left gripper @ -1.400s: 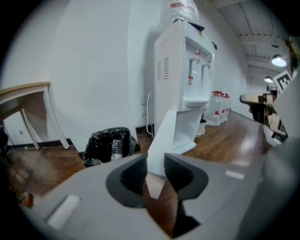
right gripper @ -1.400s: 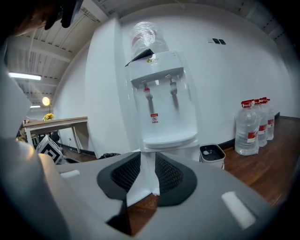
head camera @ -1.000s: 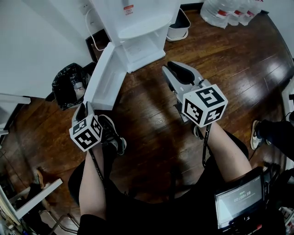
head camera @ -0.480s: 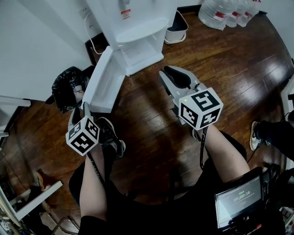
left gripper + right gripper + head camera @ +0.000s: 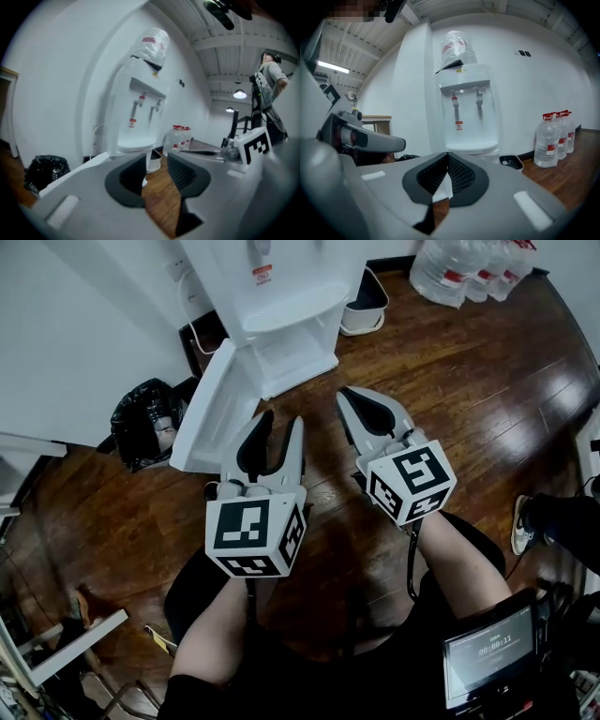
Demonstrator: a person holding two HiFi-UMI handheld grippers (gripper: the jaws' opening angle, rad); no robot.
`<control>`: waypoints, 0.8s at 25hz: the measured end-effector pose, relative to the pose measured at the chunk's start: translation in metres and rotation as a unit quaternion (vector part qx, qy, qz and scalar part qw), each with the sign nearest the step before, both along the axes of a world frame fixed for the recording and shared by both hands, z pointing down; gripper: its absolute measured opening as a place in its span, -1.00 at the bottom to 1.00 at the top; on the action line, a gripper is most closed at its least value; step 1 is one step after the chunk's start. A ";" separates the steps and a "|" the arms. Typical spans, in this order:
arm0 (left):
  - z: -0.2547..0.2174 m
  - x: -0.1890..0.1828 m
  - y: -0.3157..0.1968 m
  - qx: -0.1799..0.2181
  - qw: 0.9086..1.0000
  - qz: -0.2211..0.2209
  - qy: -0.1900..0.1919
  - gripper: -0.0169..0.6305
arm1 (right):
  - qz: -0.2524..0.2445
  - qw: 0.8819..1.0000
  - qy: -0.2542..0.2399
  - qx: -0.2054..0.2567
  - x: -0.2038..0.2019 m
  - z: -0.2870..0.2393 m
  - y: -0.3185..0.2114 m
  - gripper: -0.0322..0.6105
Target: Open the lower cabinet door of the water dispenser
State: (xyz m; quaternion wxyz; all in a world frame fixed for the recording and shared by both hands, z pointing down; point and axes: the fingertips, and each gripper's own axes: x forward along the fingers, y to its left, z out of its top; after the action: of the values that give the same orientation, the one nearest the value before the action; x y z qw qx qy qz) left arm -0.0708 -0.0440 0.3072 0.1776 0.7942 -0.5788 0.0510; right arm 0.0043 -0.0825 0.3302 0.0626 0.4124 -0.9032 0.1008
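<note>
The white water dispenser (image 5: 281,292) stands against the wall at the top of the head view. Its lower cabinet door (image 5: 214,399) hangs swung out to the left, so the cabinet inside (image 5: 292,348) shows. My left gripper (image 5: 281,423) is raised in the middle, apart from the door. Its jaws have just been opening and stand open with nothing between them. My right gripper (image 5: 351,393) hovers beside it, short of the cabinet. Its jaws have just closed and are shut on nothing. Both gripper views face the dispenser (image 5: 140,108) (image 5: 468,112) past their own jaws (image 5: 157,161) (image 5: 447,159).
A black rubbish bag (image 5: 141,418) lies left of the door. A small white bin (image 5: 364,298) and several water bottles (image 5: 469,268) stand right of the dispenser. A shoe (image 5: 520,517) shows at the right edge, a screen (image 5: 483,652) at the bottom right. The floor is dark wood.
My left gripper has risen from low beside the door to the middle of the view, and its jaws have opened. The right gripper has stayed put and closed.
</note>
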 end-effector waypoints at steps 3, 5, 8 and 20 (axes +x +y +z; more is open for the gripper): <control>-0.011 0.015 -0.004 0.023 0.999 0.019 -0.012 -0.45 | -0.006 1.000 0.001 0.025 -0.006 -0.010 0.008 -0.89; -0.020 0.014 -0.010 0.039 0.999 0.015 -0.020 -0.45 | -0.011 0.999 0.003 0.044 -0.008 -0.019 0.010 -0.89; -0.026 0.013 -0.017 0.045 0.999 0.006 -0.014 -0.52 | -0.010 0.998 0.007 0.065 -0.005 -0.027 0.010 -0.89; -0.009 0.033 -0.018 0.037 0.998 0.031 -0.040 -0.57 | -0.002 0.999 -0.023 0.044 0.012 -0.031 0.005 -0.89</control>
State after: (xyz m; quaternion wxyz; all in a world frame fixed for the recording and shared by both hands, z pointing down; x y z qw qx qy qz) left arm -0.0376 -0.0622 0.2986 0.1236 0.8149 -0.5623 0.0667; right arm 0.0163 -0.0780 0.2991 0.0238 0.4105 -0.9089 0.0701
